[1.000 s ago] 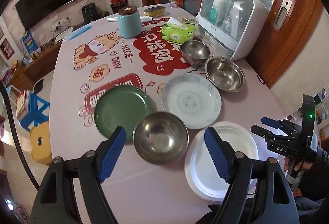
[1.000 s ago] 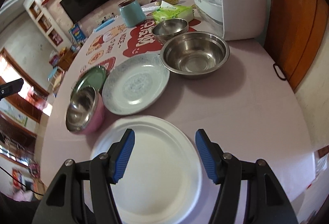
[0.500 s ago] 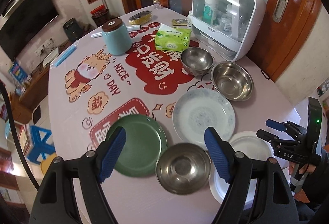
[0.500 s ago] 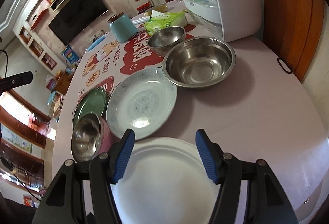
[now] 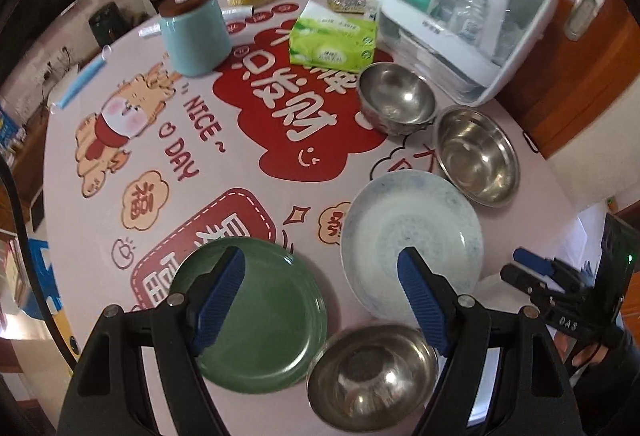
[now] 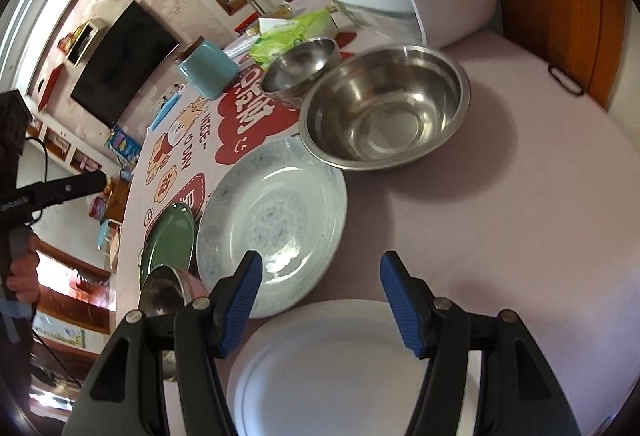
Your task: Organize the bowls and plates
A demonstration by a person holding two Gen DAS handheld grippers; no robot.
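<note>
While both grippers hang over the desk's near edge, neither holds anything: left gripper has its blue ribbed fingers spread wide, and right gripper is spread the same w/ nothing between the pads.

Key relation: the near steel bowl sits just below and between the left fingers, close to the near edge, so the left gripper is nearer to it. The white plate lies right under the right fingers at the near-right corner, so that one is the right's. Round items, so no long axis; approach angle is free, but I'd judge a rim pinch is needed.

Going outward: green plate is under the left finger, glossy glazed, shallow. The pale patterned plate is beyond the right finger, w/ faint blue speckle, deeper dish. Toward the right edge are a wide steel bowl and, just beside it, a smaller steel bowl, both shiny and likely slippery. Far side has a tissue pack, teal canister and a white cabinet.

Desk cover is smooth pink print.
</note>
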